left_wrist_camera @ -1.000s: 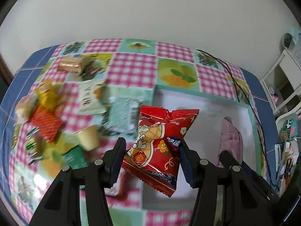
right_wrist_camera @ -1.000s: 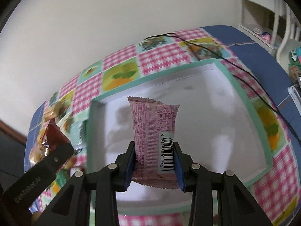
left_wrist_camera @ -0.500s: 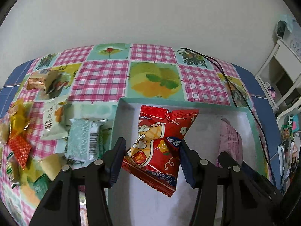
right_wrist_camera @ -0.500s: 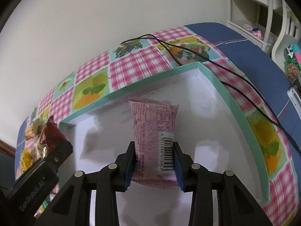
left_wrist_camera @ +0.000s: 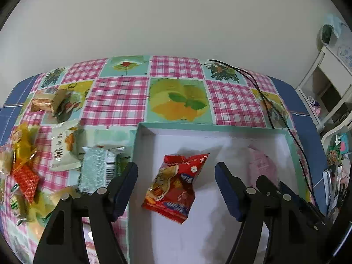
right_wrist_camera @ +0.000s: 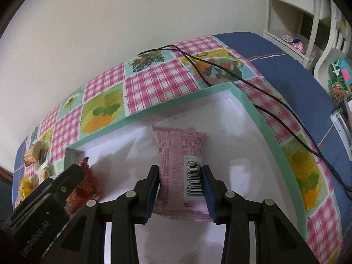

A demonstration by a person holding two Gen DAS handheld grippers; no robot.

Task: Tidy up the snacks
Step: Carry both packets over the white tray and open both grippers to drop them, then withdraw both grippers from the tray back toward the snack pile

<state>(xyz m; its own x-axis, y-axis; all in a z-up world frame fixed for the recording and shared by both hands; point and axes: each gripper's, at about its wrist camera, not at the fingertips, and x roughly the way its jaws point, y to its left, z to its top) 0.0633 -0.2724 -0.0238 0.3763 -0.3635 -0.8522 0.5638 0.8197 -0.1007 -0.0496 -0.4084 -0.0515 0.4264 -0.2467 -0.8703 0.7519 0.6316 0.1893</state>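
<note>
A shallow white box with a teal rim [left_wrist_camera: 198, 126] lies on the checked tablecloth. My left gripper [left_wrist_camera: 176, 169] hangs over the box's left part and its jaws are opening. A red snack packet [left_wrist_camera: 173, 187] sits between the blue pads, clear of both, low over the white floor. My right gripper [right_wrist_camera: 180, 169] is over the right part of the box [right_wrist_camera: 176, 101]. Its jaws are just starting to open, while the pads still press on a pink packet with a barcode [right_wrist_camera: 176, 154]. The red packet [right_wrist_camera: 85, 187] shows at lower left behind a left finger [right_wrist_camera: 66, 180].
Several loose snack packets [left_wrist_camera: 96, 169] lie left of the box on the tablecloth [left_wrist_camera: 118, 96]. A black cable [left_wrist_camera: 264, 92] runs over the table's right side and along the box rim. White shelves [left_wrist_camera: 325, 88] stand beyond the table's right edge.
Both grippers moved right over the box and sank a little. The left jaws have spread and the red packet has come free of the pads. The pink packet stays clamped.
</note>
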